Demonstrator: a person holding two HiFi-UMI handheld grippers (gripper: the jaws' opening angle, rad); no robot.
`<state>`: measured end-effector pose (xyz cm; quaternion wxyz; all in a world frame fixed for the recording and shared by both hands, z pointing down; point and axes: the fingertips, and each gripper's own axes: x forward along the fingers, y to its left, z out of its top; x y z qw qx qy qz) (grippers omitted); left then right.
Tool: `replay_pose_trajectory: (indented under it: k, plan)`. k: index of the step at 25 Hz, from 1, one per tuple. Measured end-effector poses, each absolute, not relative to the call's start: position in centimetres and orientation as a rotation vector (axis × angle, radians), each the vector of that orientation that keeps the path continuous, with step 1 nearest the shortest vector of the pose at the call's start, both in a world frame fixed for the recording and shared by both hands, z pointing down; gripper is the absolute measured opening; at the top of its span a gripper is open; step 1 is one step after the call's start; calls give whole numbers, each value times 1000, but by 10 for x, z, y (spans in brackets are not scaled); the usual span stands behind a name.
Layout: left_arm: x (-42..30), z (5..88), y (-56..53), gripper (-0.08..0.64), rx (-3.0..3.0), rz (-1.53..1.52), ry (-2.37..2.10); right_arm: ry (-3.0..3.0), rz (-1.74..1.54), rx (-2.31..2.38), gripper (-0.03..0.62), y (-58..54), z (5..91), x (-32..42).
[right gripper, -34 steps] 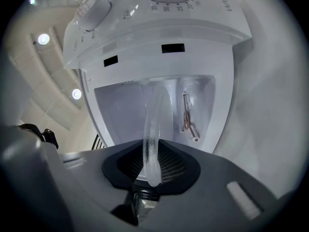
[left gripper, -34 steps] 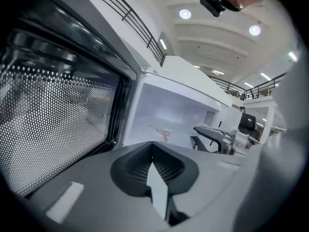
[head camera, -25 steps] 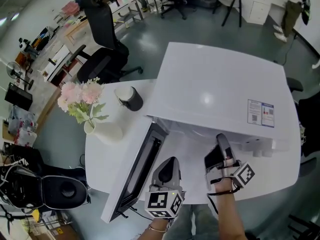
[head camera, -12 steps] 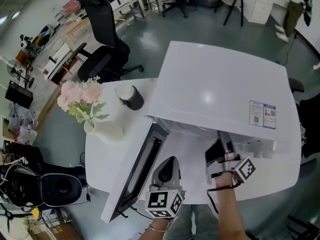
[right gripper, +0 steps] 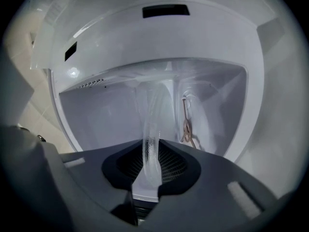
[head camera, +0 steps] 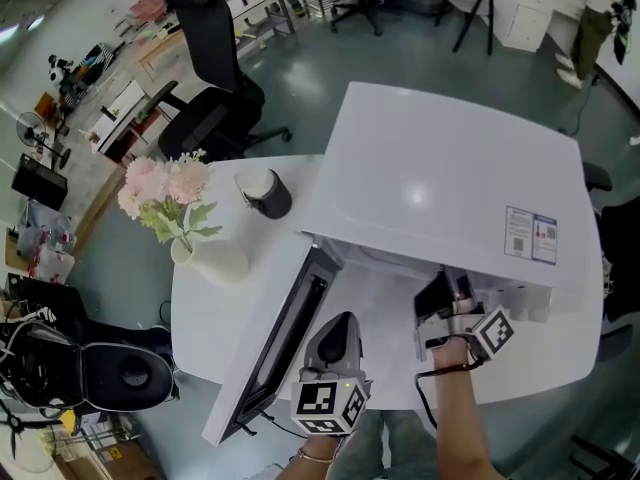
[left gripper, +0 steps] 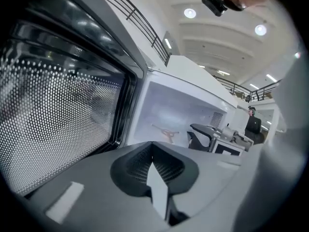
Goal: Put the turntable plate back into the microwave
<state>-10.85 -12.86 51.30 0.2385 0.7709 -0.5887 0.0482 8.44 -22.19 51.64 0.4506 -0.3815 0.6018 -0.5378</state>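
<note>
The glass turntable plate (right gripper: 154, 111) stands on edge between the jaws of my right gripper (right gripper: 150, 164), which is shut on its rim. The plate reaches into the white cavity of the microwave (head camera: 450, 168), beside the roller ring (right gripper: 186, 129) on the cavity floor. In the head view my right gripper (head camera: 442, 294) is at the microwave's opening, its tips under the top edge. My left gripper (head camera: 339, 330) hangs shut and empty in front of the open door (head camera: 282, 336). From the left gripper view, my left gripper (left gripper: 157, 172) faces the cavity and the roller ring (left gripper: 165, 132).
The microwave stands on a round white table (head camera: 215, 308). On the table's left are a white vase of pink flowers (head camera: 168, 196) and a dark cup (head camera: 264, 192). The door's mesh window (left gripper: 53, 110) is close on my left gripper's left. A black office chair (head camera: 212, 78) stands beyond the table.
My right gripper has pushed a little deeper into the microwave opening with the plate. My left gripper has stayed where it was.
</note>
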Motion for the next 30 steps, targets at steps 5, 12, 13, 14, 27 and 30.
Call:
replay_pose_trajectory:
  k: [5, 12, 13, 14, 27, 30]
  plan:
    - [-107, 512, -131, 0, 2116, 135, -1612, 1488, -1328, -954, 78, -226, 517, 85]
    - [-105, 512, -134, 0, 2121, 137, -1604, 1471, -1330, -972, 80, -229, 523, 86]
    - [-105, 512, -134, 0, 2122, 138, -1603, 1468, -1330, -975, 80, -230, 524, 86]
    - [-105, 512, -135, 0, 2123, 140, -1602, 1466, -1329, -976, 80, -230, 524, 87]
    - [-100, 511, -139, 0, 2134, 149, -1591, 1472, -1327, -1002, 80, -233, 524, 86]
    - [-98, 512, -139, 0, 2136, 152, -1590, 1467, -1332, -1008, 80, -231, 527, 86]
